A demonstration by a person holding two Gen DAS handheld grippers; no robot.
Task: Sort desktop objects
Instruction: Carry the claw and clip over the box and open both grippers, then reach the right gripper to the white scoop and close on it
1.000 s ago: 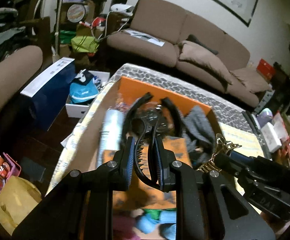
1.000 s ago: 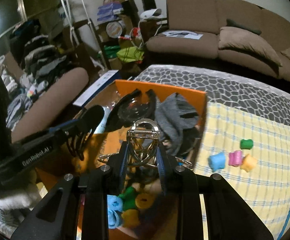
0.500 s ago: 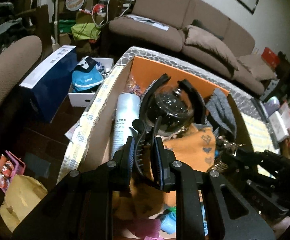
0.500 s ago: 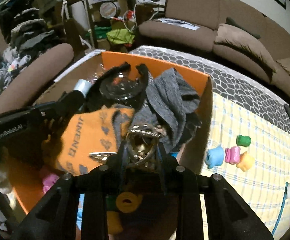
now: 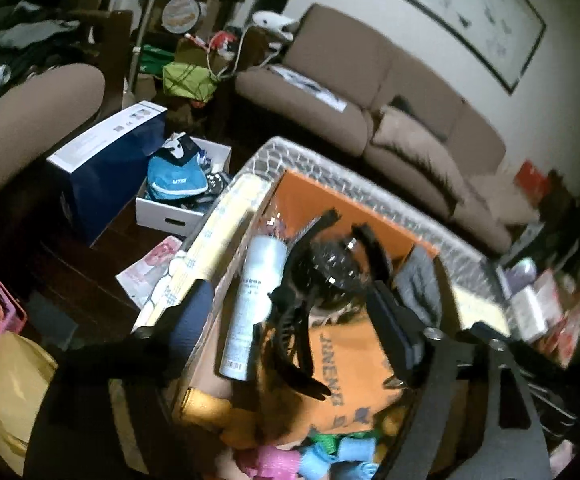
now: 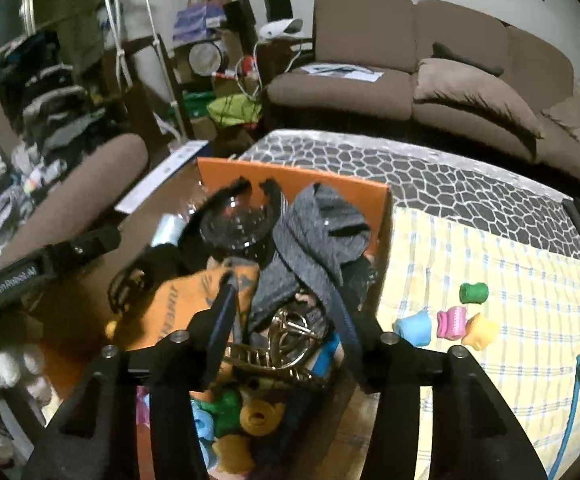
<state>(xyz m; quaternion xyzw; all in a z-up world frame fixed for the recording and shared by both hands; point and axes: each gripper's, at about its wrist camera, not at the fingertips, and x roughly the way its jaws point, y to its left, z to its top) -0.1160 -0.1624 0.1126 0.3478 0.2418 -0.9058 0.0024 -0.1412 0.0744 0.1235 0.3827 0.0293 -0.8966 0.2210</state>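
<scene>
Room: brown sofa (image 5: 374, 92) at the back, clutter on the floor, patterned counter (image 6: 470, 184) carrying an orange box (image 5: 342, 208).

Left view, fingers: left gripper (image 5: 290, 336) stands wide open, its fingers (image 5: 191, 320) spread apart over the box.

Left view, black clip (image 5: 294, 340): free between the fingers, apparently dropping or lying on the orange cloth (image 5: 350, 364) inside the box; blur hides whether it touches.

Left view, other contents: white can (image 5: 251, 308) along the left wall, glass bowl (image 5: 330, 272) beyond, grey cloth (image 5: 420, 284) to the right, foam rollers (image 5: 330, 456) at the near end.

Right view, fingers: right gripper (image 6: 285, 328) is open too, fingers (image 6: 221, 320) apart.

Right view, metal clip (image 6: 285, 340): lies between them in the box, against the grey cloth, above the rollers; no pad visibly presses it.

Right view, counter: four loose rollers (image 6: 450, 320) sit on the checked mat (image 6: 490, 264), well apart from the box.

Handling: both clips look light and stiff, with springy teeth that could snag cloth; best taken across the hinge body. Rollers look soft and light; a gentle squeeze around the middle should do.

Change: half a second ago each gripper was clamped on its clip; both have since released over the box.
</scene>
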